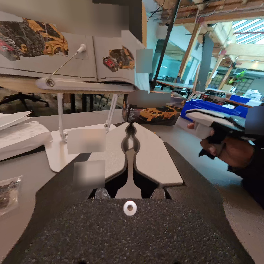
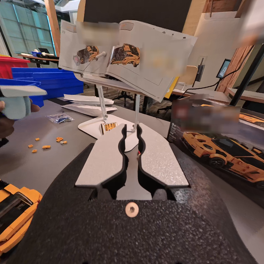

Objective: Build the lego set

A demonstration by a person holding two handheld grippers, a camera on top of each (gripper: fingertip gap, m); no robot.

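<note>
Where my left gripper shows its tips, they meet on nothing. My right gripper stands parted and bare above the stand's white base, partly hiding a small orange-striped item too indistinct to identify.

Light: daylight is entering through skylights and windows, evenly bright.
Glare: skylights are washing out.
Distortion: wide-angle lenses are bending edges.
Blur: the booklet and far gripper are smearing.

Small print on toy box, unquoted.
</note>
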